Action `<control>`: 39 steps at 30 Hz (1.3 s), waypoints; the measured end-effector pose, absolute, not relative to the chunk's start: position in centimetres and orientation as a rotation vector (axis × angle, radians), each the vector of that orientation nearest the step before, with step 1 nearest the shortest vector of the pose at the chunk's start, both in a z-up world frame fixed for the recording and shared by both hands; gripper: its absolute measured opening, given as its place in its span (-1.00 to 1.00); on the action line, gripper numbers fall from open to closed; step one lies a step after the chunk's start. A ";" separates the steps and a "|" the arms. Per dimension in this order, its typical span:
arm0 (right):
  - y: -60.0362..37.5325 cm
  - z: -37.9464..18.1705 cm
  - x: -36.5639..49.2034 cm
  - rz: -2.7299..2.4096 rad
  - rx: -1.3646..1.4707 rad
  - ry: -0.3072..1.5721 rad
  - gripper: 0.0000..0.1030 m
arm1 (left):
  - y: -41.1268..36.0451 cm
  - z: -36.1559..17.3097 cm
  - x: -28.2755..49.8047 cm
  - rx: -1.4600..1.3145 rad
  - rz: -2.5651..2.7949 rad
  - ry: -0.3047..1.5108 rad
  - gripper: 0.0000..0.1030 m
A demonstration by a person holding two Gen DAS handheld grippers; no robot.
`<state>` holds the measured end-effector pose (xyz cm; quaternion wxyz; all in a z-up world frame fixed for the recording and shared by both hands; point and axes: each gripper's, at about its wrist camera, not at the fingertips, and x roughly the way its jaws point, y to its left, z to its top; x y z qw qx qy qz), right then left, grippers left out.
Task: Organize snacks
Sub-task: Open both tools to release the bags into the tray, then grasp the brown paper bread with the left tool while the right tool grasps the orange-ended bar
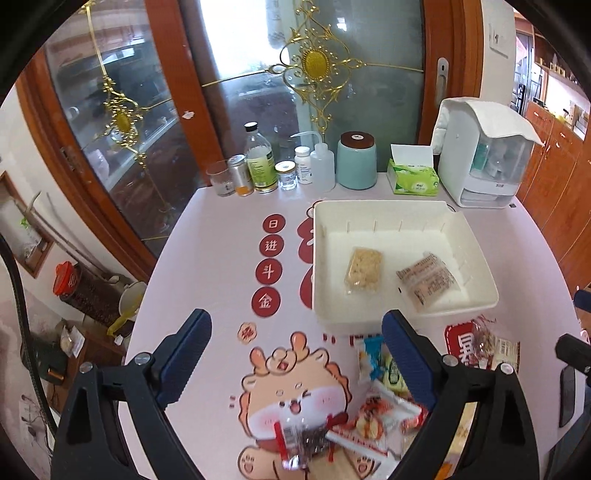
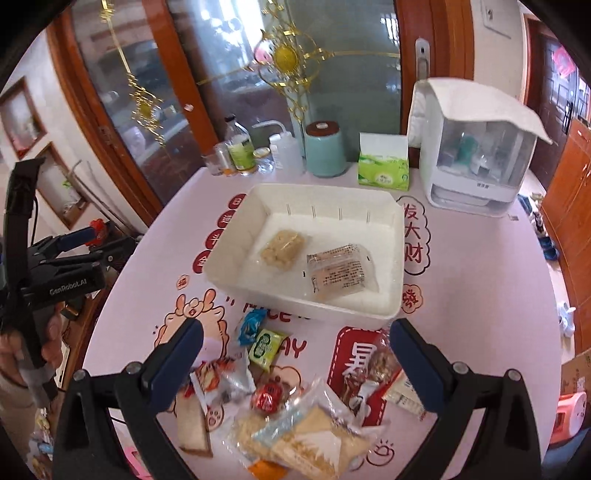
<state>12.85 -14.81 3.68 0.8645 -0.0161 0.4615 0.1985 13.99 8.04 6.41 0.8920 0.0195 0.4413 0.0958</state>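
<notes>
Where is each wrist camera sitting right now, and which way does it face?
Left wrist: on the left hand-held gripper, angled down at the table and bin; its open blue fingers show.
Right wrist: on the right hand-held gripper, angled down over the snack pile; open fingers show, plus a hand holding the left one at the left edge.
Shared: bin, two packets inside, tissue box.

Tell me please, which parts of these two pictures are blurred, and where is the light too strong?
Left wrist view: the snack pile at the bottom is motion-smeared, the white bin sharp, the door glass overexposed. Right wrist view: softer overall, the bottles hazy; edges bend in both views.
</notes>
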 end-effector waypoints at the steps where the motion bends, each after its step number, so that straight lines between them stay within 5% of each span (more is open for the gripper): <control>1: -15.1 3.9 12.2 0.424 -0.038 0.962 0.97 | 8.0 6.5 13.4 0.040 0.202 0.913 0.81; 12: -16.8 2.3 6.4 0.464 -0.105 0.954 0.97 | 7.7 4.5 6.1 0.059 0.240 0.925 0.85; 22: -17.5 -5.4 2.5 0.428 -0.177 1.024 0.94 | 7.4 -6.3 1.4 0.097 0.241 1.112 0.86; 30: -14.7 -12.8 -1.8 0.597 -0.277 1.161 0.47 | 8.1 -14.3 -1.6 -0.036 0.243 1.302 0.86; 39: -9.5 -17.7 -3.0 0.660 -0.415 1.213 0.44 | 7.7 -18.2 -1.0 -0.260 0.226 1.322 0.86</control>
